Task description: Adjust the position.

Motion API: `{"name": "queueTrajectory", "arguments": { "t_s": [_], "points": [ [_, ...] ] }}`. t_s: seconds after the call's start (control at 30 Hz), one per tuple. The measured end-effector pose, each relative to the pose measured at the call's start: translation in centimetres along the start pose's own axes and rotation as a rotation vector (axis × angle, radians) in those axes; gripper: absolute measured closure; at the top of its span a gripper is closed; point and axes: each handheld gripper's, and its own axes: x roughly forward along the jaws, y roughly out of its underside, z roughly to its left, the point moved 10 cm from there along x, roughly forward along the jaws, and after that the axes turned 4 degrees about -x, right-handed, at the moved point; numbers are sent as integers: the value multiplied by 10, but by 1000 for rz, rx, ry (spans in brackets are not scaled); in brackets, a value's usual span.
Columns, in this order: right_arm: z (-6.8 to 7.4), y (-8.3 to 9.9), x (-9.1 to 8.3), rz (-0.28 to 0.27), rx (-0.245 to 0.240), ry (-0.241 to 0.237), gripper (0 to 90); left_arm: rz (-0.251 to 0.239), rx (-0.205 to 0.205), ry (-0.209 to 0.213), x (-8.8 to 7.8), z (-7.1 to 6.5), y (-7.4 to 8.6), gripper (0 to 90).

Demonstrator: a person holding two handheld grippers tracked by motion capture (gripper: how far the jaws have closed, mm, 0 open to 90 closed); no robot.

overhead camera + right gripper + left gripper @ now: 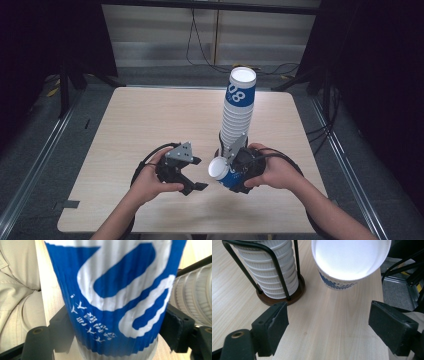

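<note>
Pale wood-grain covered the table (pixel 140 125), which stood on a grey floor with dark curtains at either side and cables trailing along the far wall. Near the table's middle right rose a tall stack of cups (pixel 239 107), white and blue, held in a black wire rack on a round brown base (pixel 287 296).

The right gripper (pixel 235 172) sat just in front of that stack, near the person's edge of the table, and its jaws were clamped on a single blue-and-white paper cup (pixel 222 172). In the right gripper view the two black pads pressed against the ribbed sides of the cup (pixel 117 302), one on each side, low on its body. The cup lay tipped on its side, its white open mouth turned toward the left gripper (pixel 192 182).

The left gripper was just beside the cup but apart from it. Its jaws stood open with nothing between them. In the left gripper view the cup's mouth (pixel 350 257) hung above and beyond the spread jaws, with bare tabletop below and the rack's base off to one side.
</note>
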Motion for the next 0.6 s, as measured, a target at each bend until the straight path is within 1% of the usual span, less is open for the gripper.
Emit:
{"name": "queueTrajectory", "arguments": {
  "t_s": [0.07, 0.2, 0.3, 0.4, 0.47, 0.5, 0.53, 0.57, 0.6],
  "points": [
    [1, 0, 0, 10, 5, -2, 232, 9, 9, 5, 0, -1, 1, 161],
    [0, -2, 2, 8, -11, -7, 232, 18, 14, -2, 0, 0, 1, 162],
    [2, -2, 3, 23, -6, -15, 232, 5, 13, 7, 1, -2, -1, 160],
    [3, -2, 5, 32, -24, -19, 232, 6, 16, 12, 2, -3, -1, 160],
    [4, -4, 7, 39, -35, -25, 232, -3, 17, 17, 3, -5, -3, 161],
    [5, -5, 7, 39, -31, -26, 232, -10, 8, 20, 3, -6, -4, 160],
    [5, -6, 8, 32, -39, -28, 232, -8, 11, 25, 3, -6, -5, 160],
    [7, -7, 8, 28, -34, -32, 233, -13, 12, 28, 3, -7, -6, 160],
    [7, -8, 9, 30, -36, -36, 232, -22, 1, 32, 4, -8, -7, 160]
  ]
}}
